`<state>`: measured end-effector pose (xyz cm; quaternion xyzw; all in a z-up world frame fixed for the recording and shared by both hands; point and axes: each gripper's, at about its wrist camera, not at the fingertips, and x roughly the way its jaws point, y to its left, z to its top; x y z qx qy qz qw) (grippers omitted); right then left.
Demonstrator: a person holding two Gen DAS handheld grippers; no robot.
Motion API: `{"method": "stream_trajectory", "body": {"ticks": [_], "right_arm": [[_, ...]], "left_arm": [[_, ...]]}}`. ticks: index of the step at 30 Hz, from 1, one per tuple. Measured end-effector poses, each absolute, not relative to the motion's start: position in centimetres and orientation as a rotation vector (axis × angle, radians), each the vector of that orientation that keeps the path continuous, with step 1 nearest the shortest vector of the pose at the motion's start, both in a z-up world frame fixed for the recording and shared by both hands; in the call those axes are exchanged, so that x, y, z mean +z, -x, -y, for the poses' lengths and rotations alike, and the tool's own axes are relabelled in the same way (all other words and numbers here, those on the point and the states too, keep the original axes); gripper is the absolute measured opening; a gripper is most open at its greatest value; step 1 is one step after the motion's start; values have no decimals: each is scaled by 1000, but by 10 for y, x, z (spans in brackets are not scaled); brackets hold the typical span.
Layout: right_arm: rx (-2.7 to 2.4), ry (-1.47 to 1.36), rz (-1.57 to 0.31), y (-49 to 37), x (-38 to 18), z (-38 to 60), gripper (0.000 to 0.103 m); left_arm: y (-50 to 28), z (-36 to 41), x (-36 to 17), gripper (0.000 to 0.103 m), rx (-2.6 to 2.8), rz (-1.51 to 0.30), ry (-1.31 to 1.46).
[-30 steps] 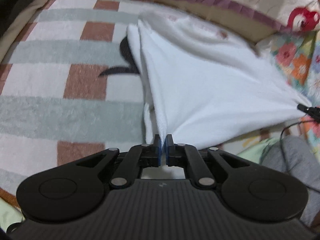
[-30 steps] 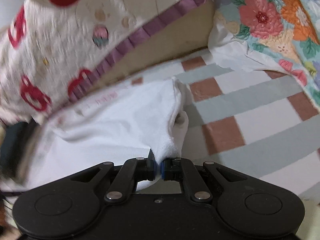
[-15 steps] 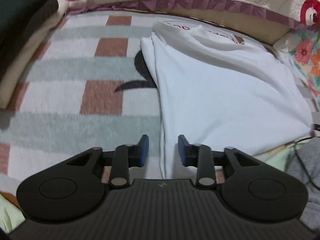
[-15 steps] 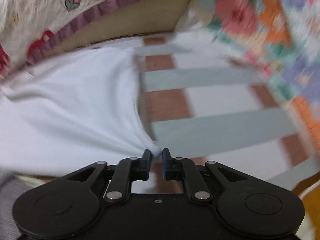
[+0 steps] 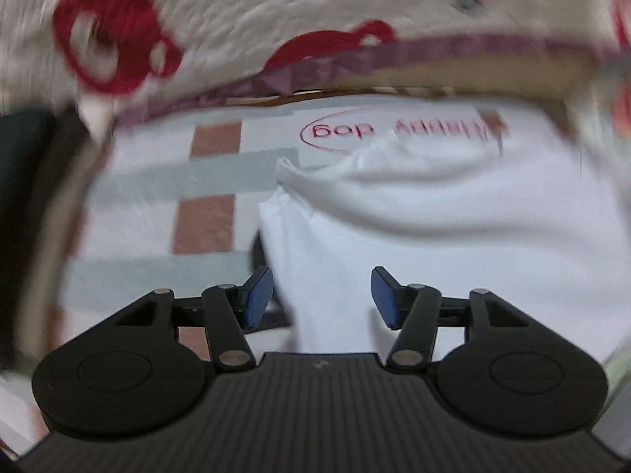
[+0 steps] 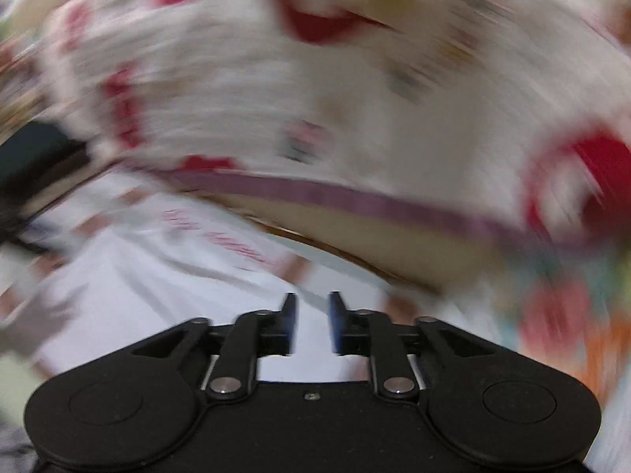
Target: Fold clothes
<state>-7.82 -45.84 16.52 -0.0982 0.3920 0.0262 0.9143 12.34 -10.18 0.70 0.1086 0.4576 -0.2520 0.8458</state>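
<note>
White cotton T-shirt [image 5: 453,213] with red lettering on its far part lies folded on the checked brown, grey and white blanket [image 5: 205,216], just before the cream quilt with red figures and a purple edge [image 5: 276,12]. Left claw [image 5: 321,295] hangs over the shirt's near left edge, jaws spreading, nothing pinched. Right claw [image 6: 312,325], blurred, is also spreading above the shirt, empty.

Soft matt cloth shirt [image 5: 453,236]; quilted, seemingly cotton bedspread [image 5: 276,4].
</note>
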Motion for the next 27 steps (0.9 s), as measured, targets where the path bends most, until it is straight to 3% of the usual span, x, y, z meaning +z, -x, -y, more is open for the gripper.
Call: {"method": "stream_trajectory", "body": {"ticks": [1,4,8,12,15,19,24,25,26,27], "right_arm": [[146,258,-849,60,180,447,61],[316,476,-930,24,172,412,60],[312,639,-1045,-18,115,396,49],[221,537,-1084,-51,71,420,39],[148,441,-1150,-60,53,449,38],[56,352,-1190,-64,42,482,39],[-76,61,-1225,-76,32,520,39],[-73,-10,-1229,-78,31,524,39],[-66,-73,-1236,-80,29,526,38],[-60,-113,-1245,-82,25,527,38]], "left_arm": [[-130,107,11,52,-508,-934,-224],[-143,120,17,51,-500,-867,-174],[-134,127,-3,51,-520,-748,-164],[-140,113,-44,51,-536,-736,-29],[-152,109,-67,51,-569,-731,43],[-158,123,-73,51,-605,-690,-157],[-180,114,-87,51,-609,-729,-62],[-181,112,-89,44,-612,-729,-54],[-179,111,-91,26,-633,-723,-73],[-176,112,-91,17,-662,-717,-102]]}}
